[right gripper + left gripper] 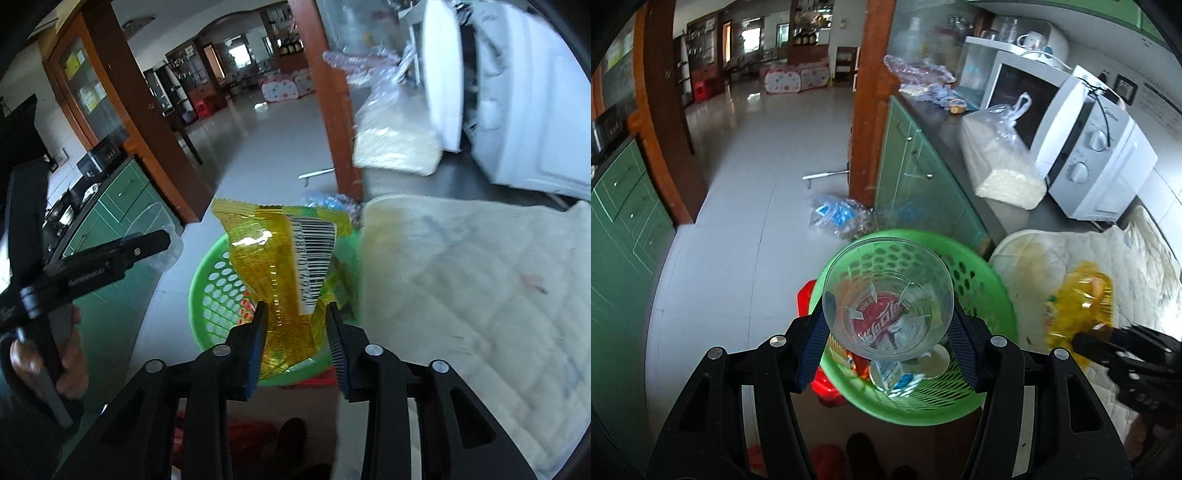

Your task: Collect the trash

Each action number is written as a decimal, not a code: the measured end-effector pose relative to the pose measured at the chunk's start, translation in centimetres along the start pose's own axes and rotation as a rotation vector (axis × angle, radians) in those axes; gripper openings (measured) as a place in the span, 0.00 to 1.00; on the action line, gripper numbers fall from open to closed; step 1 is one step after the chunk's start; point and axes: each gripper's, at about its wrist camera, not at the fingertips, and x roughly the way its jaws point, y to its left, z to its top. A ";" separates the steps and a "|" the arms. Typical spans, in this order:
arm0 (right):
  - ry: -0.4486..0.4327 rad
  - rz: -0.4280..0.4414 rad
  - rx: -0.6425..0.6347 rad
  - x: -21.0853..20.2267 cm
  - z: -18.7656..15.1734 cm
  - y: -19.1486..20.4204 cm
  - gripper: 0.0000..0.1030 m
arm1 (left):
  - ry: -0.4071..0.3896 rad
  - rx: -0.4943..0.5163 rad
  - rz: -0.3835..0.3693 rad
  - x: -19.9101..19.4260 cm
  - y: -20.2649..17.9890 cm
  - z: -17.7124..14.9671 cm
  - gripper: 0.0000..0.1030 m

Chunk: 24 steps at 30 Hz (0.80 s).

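My left gripper is shut on a clear plastic cup and holds it over the green perforated basket. The basket holds a red drink label, a small carton and other trash. My right gripper is shut on a yellow snack wrapper with a barcode, held above the same basket, near its right rim. The wrapper also shows blurred at the right of the left wrist view, with the right gripper behind it. The left gripper shows at the left of the right wrist view.
A stained white quilted cloth covers the counter right of the basket. A white microwave and a plastic bag of white food stand further back. Green cabinets, a wooden post and crumpled plastic bags on the floor lie ahead.
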 end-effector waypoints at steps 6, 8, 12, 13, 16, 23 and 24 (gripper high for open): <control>0.028 -0.004 0.013 3.4 1.1 0.8 0.54 | 0.015 -0.014 0.004 1.1 0.7 -0.3 0.57; 0.025 -0.005 0.017 3.7 1.2 1.0 0.58 | 0.024 -0.014 0.007 1.6 0.6 -0.2 0.57; 0.010 0.003 0.018 2.8 1.2 0.7 0.65 | 0.042 -0.013 0.006 2.4 0.2 -0.3 0.58; 0.005 0.003 0.015 2.3 1.1 0.6 0.65 | 0.045 -0.012 0.008 2.4 0.1 -0.5 0.58; -0.013 -0.003 0.005 0.9 1.0 0.3 0.70 | 0.067 -0.016 0.002 3.0 -0.4 -0.7 0.60; -0.052 -0.049 -0.050 -2.8 -0.2 -0.2 0.78 | 0.075 0.000 0.010 3.1 -1.2 -1.1 0.69; -0.057 -0.060 -0.057 -3.1 -0.3 -0.1 0.79 | 0.075 0.002 0.007 3.0 -1.3 -1.2 0.69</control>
